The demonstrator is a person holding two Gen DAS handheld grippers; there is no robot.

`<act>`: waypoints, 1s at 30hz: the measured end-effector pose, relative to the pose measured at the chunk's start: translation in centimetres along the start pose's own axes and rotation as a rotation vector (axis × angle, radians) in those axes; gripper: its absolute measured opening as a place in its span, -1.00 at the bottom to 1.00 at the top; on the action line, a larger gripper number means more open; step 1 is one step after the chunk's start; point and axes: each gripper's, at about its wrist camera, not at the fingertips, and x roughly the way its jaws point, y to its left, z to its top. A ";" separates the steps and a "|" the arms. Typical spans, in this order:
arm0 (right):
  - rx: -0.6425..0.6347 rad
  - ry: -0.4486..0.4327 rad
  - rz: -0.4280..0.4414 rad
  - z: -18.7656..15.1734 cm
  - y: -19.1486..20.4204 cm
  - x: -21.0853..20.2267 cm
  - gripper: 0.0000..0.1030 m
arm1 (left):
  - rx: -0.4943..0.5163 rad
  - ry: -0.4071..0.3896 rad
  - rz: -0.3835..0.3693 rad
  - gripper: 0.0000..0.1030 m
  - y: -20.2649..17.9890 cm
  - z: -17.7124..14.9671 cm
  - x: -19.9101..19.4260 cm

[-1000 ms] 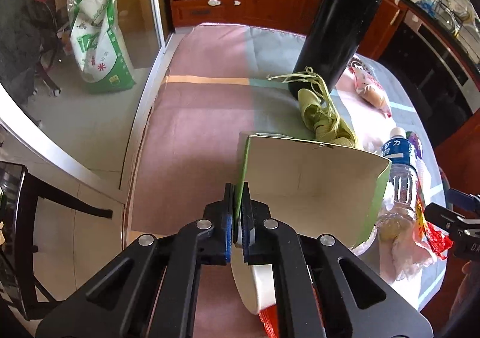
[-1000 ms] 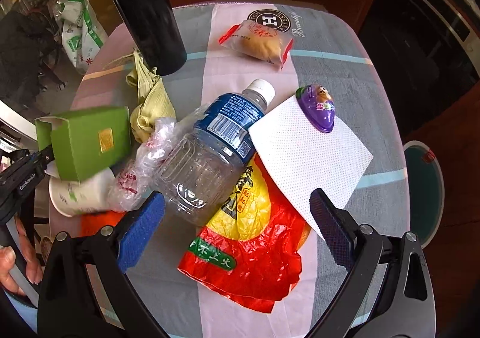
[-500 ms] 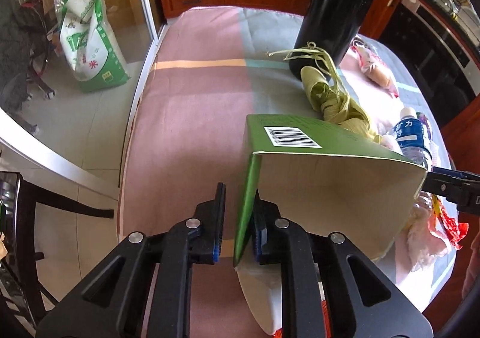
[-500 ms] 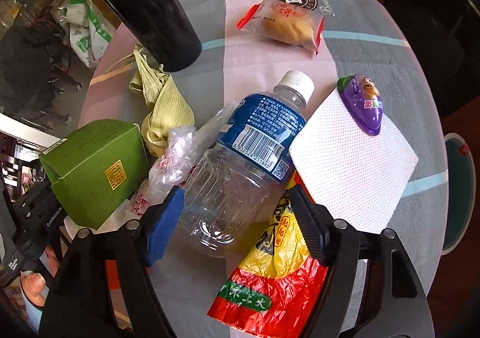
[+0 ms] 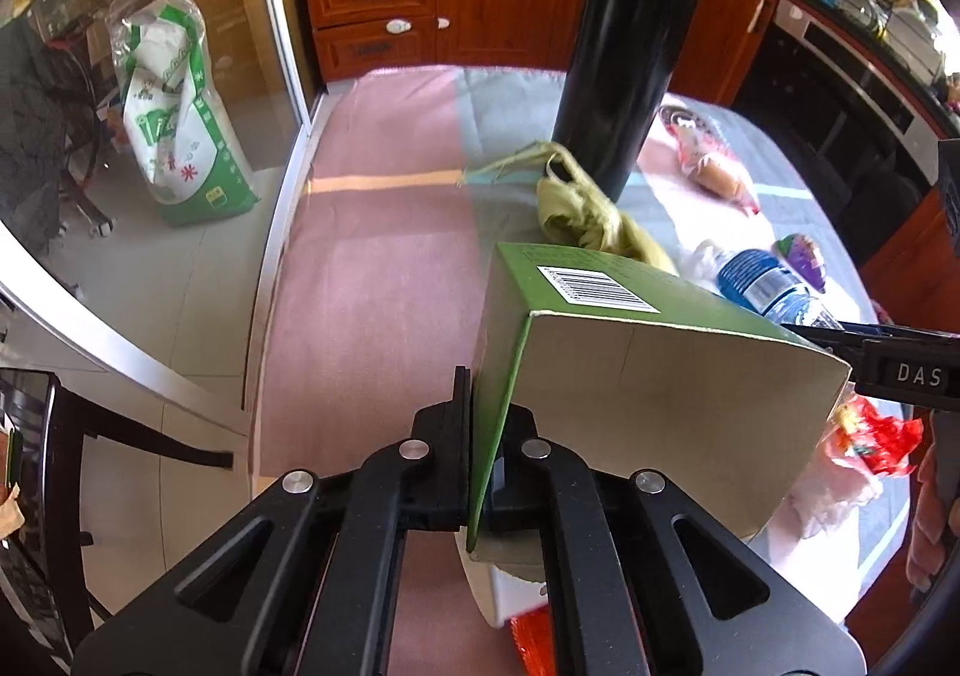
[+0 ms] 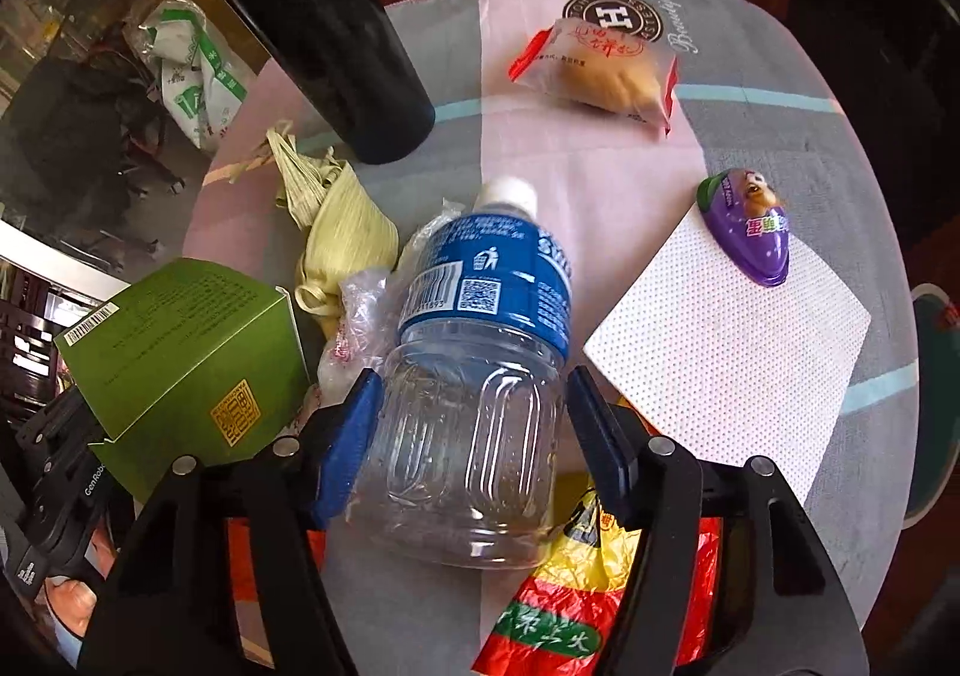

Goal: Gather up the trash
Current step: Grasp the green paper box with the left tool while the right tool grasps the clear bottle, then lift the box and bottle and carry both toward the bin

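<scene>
Green cardboard is pinched at one wall by the left tongs [image 5: 477, 472], pressed together on the open green box [image 5: 600, 370], which is held tilted above the near left edge of the surface [image 5: 372, 304], its open mouth turned toward the camera. A white paper cup [image 5: 501, 595] is seen just beneath the box.

Beside it, near the middle of the surface, a clear plastic bottle [image 6: 474, 376] with a blue label lies on its side, cap pointing toward the far edge. The right tongs [image 6: 471, 436] are set around its lower body; they have just been closing, and the blue pad on one side and the black finger on the other appear to lie against the bottle's walls, though whether a firm grip is made cannot be told.

Under and around the bottle lie a red and yellow plastic bag [image 6: 576, 598], a crumpled clear wrapper [image 6: 360, 316] and a leaf-wrapped dumpling [image 6: 342, 232]. A white paper sheet [image 6: 726, 352] with a purple jelly cup [image 6: 750, 226] lies toward the right edge. A tall black flask [image 6: 336, 33] stands at the far left.

Judged from here, the smooth, thin-walled bottle could buckle or squirt out if squeezed too hard. The bag could be dragged along when it is lifted. The box, held by a single wall, could tear or swing loose.
</scene>
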 end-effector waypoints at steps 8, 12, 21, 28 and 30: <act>-0.023 -0.078 0.031 -1.3 -0.9 -4.7 0.09 | 0.019 -0.102 -0.010 -0.95 -1.9 0.2 -5.0; -0.046 -0.079 0.014 -2.7 -1.5 -5.6 0.09 | 0.032 -0.105 -0.024 -0.95 -3.3 -0.2 -5.8; -0.095 0.042 -0.013 -7.1 -5.7 -6.5 0.10 | 0.077 -0.077 -0.098 -0.95 -7.3 -1.4 -5.8; -0.044 0.091 0.040 -8.2 -7.2 -4.1 0.19 | 0.107 -0.049 -0.090 -0.94 -9.4 -2.0 -5.1; -0.040 0.090 0.057 -8.3 -7.2 -3.7 0.20 | 0.104 -0.047 -0.081 -0.94 -9.4 -2.2 -5.2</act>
